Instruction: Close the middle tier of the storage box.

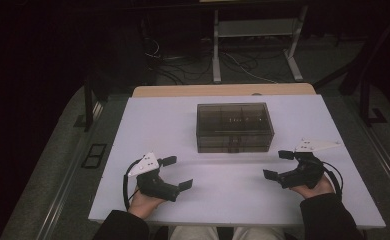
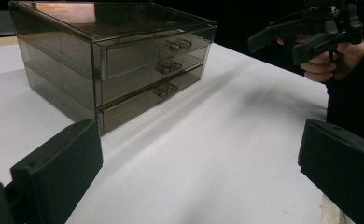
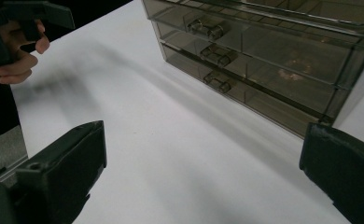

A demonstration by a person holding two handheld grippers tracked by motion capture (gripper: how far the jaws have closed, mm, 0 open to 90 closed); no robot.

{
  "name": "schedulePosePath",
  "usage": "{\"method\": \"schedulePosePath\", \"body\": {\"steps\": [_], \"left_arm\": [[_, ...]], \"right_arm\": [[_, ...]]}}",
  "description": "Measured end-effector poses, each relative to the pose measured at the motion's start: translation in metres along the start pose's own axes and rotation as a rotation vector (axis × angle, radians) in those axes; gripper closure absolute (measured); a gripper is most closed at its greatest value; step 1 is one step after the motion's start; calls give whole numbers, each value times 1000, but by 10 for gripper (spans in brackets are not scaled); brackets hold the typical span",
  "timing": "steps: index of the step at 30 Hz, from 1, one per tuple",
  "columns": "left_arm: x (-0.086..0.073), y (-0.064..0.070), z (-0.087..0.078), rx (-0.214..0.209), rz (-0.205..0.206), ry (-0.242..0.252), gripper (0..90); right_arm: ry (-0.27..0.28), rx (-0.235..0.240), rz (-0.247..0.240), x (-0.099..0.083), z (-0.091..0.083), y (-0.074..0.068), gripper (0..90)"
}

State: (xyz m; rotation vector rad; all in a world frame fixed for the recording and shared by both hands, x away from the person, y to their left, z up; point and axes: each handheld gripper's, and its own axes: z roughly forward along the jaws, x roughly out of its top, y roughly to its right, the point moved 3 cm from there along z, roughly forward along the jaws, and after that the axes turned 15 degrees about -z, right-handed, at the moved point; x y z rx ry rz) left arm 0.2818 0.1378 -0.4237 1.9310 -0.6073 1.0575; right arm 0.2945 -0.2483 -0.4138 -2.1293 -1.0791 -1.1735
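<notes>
The smoky 3-drawer box sits ahead of and between both claws, all drawers shut; the left gripper and right gripper hold nothing, jaws spread wide. For a clean pull, I would line 1 claw squarely on a drawer handle before closing. Bare table lies between claws and box, its near edge close behind the hands.

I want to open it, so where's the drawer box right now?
In the high view, the drawer box sits mid-table toward the far edge, ahead of and between the left gripper and right gripper.
</notes>
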Motion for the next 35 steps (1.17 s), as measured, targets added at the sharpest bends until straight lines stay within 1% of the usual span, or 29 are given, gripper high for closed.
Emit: {"method": "schedulePosePath", "body": {"steps": [8,9,16,20,22,24,30,33,35], "left_arm": [[0,-1,-1,4,2,1,0],[0,-1,-1,5,1,2,0],[0,-2,-2,11,-3,4,0],[1,-3,-4,16,-6,13,0],[2,-4,-4,20,-10,18,0],[2,-4,-5,22,-13,21,0],[2,-5,-7,31,-17,22,0],[2,-6,-7,34,-19,21,0],[2,-6,-7,36,-21,20,0]], "right_arm": [[22,-19,17,-6,-7,2,0],[25,-19,24,-7,-8,1,0],[47,-37,27,-13,-14,1,0],[67,-58,33,-18,-18,1,0],[79,-76,40,-21,-20,0,0],[101,-90,32,-24,-21,0,0],[126,-106,27,-31,-26,-2,0],[139,-117,22,-33,-28,-1,0],[142,-120,28,-33,-29,-1,0]]}}
